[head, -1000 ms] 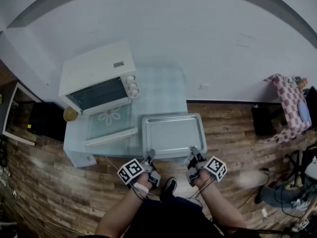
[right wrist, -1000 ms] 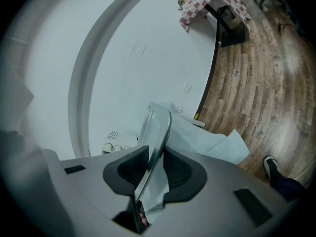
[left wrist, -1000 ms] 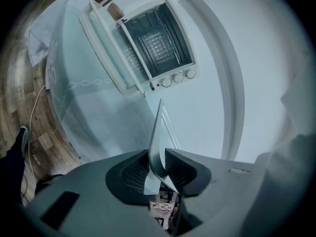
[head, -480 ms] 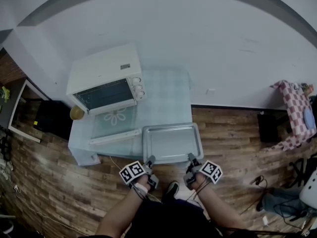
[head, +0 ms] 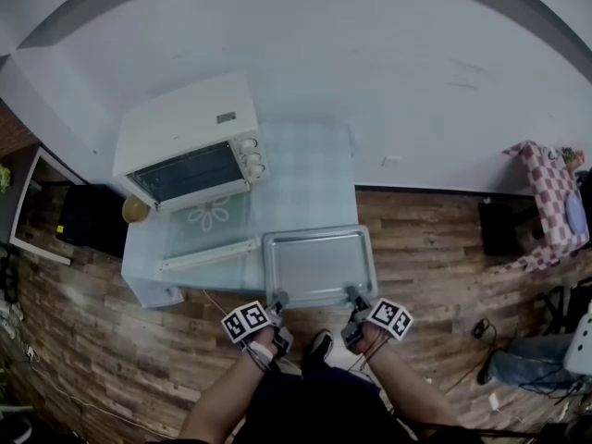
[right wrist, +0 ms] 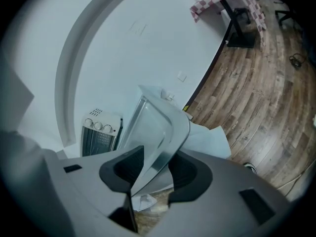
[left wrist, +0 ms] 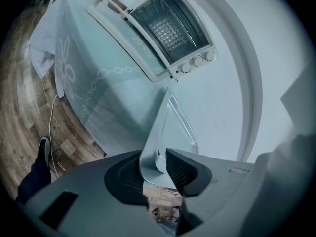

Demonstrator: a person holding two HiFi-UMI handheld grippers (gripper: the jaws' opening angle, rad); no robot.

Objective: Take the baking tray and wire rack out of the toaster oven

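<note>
The flat metal baking tray point(head: 319, 265) lies low over the near right part of the blue-clothed table point(head: 305, 169). My left gripper point(head: 275, 305) is shut on its near left corner, and the pads press the rim point(left wrist: 165, 127). My right gripper point(head: 354, 302) is at the near right corner. Its jaws have just been opening, and the tray rim point(right wrist: 153, 127) still runs between the pads. The white toaster oven point(head: 185, 137) stands at the table's far left with its glass door point(head: 208, 234) folded down. A wire rack point(left wrist: 170, 31) shows inside it.
A yellow round object point(head: 135, 210) and a black box point(head: 88, 220) sit left of the table. A checkered-cloth stand point(head: 546, 192) is far right on the wood floor. A shoe point(head: 319, 345) shows below the tray, between my arms. A white wall runs behind the table.
The tray and both grippers have sunk toward the table and come slightly nearer to the person. The oven and its open door have stayed put.
</note>
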